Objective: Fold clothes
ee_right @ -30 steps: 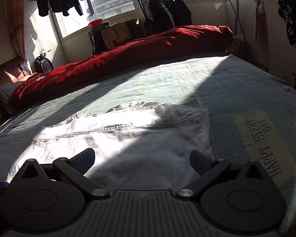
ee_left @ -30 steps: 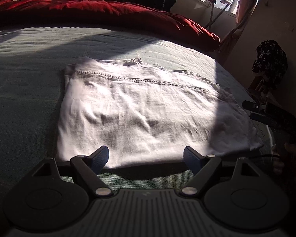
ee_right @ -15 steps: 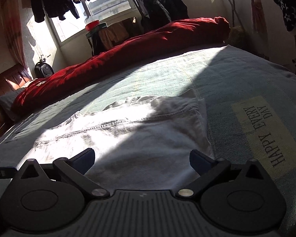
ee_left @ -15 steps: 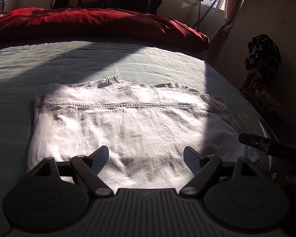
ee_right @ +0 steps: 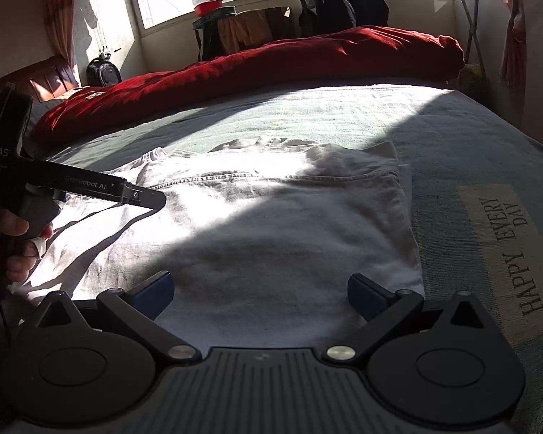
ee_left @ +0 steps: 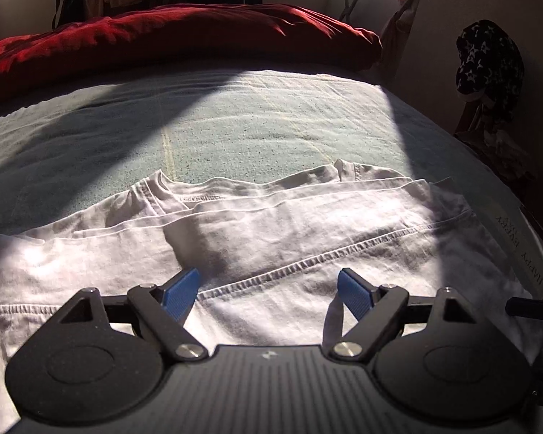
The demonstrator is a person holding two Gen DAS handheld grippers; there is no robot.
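Left wrist view: the left gripper hangs low over the white shirt, its blue-padded fingers spread wide with nothing between them. The shirt lies directly beneath and ahead of the fingers, flat on the green bedspread. It is folded, with a stitched hem running slantwise between the fingers and the collar at the far edge, toward the red duvet. Its long axis runs left to right across the view. Sun and shadow stripe the cloth.

Right wrist view: the right gripper also stands released, its dark fingers parted above the shirt's near edge. The shirt spreads ahead and to the left of it, a wrinkled white rectangle, half in shade, with a stitched seam near its far side. Its right edge lies beside a label reading "HAPPY EVERY DAY" on the bedspread. The left gripper reaches in from the left, held by a hand, its tip over the shirt's left part; whether it touches the cloth cannot be told.
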